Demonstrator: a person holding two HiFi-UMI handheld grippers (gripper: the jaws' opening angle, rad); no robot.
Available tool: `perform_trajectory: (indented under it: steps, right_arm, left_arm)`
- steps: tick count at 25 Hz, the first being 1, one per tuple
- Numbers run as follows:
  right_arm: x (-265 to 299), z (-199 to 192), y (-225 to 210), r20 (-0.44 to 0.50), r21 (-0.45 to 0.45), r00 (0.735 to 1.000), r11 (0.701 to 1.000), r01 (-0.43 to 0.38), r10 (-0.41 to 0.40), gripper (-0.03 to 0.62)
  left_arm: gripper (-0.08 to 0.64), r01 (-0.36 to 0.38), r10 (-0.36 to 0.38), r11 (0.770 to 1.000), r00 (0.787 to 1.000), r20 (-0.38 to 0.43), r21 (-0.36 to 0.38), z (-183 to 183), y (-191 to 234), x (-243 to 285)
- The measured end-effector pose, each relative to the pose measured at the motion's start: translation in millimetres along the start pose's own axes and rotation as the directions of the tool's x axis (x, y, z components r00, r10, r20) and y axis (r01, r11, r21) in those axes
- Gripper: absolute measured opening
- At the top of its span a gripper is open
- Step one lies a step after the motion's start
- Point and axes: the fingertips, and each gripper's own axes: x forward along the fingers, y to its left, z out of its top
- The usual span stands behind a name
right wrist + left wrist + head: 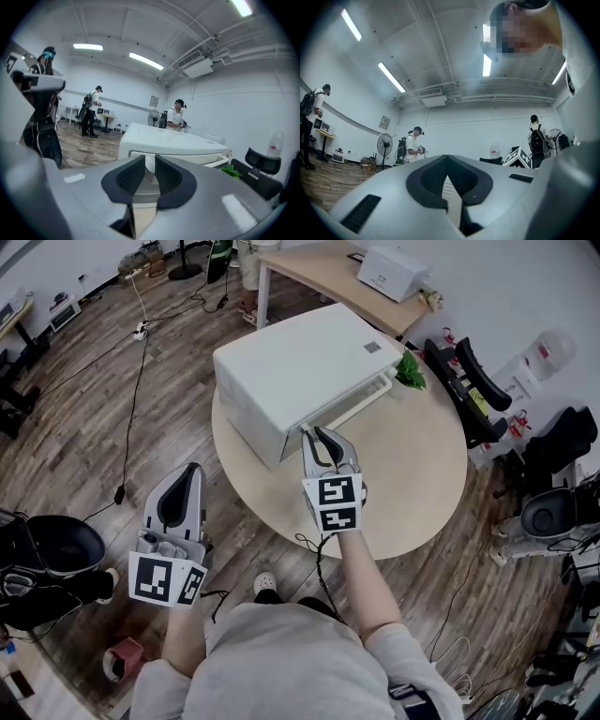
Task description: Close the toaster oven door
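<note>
A white toaster oven [291, 362] stands on the round beige table [412, 484]. Its front door [356, 404] hangs ajar, tilted out at the top on the side facing right. My right gripper [317, 433] points at the near corner of the oven's front, its jaws a narrow gap apart with nothing between them. In the right gripper view the oven [168, 140] fills the middle beyond the right gripper [150, 171]. My left gripper [192, 470] is held low at the left over the wooden floor, away from the table. The left gripper [448, 159] aims up at the room, its tips together and empty.
A small green plant [410, 371] sits behind the oven at the table's far edge. Black chairs [469, 381] crowd the right side, and a desk with a white printer [394, 273] stands beyond. Cables and a black bin [56, 545] lie on the floor at left. Several people stand far off.
</note>
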Motion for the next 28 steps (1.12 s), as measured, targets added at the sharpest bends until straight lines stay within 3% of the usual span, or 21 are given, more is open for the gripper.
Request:
perform_trajectory:
  steps: [5, 10, 28]
  right_arm:
    - [-27.2, -0.1, -12.1, 0.085, 0.105, 0.996, 0.994, 0.009, -0.018, 0.011]
    - [-69.2, 1.6, -28.0, 0.121, 0.167, 0.991, 0.985, 0.038, -0.059, 0.011]
    - [-226.1, 19.3, -66.5, 0.197, 0.196, 0.956, 0.964, 0.180, -0.219, 0.011]
  left_arm:
    - [0.002, 0.014, -0.014, 1.000, 1.000, 0.001, 0.002, 1.5, -6.1, 0.7]
    - [0.002, 0.047, -0.048, 0.999, 0.999, 0.017, 0.004, 6.0, -28.4, 5.4]
    - [0.002, 0.127, -0.128, 0.992, 0.991, 0.049, 0.028, 33.9, -120.4, -16.9]
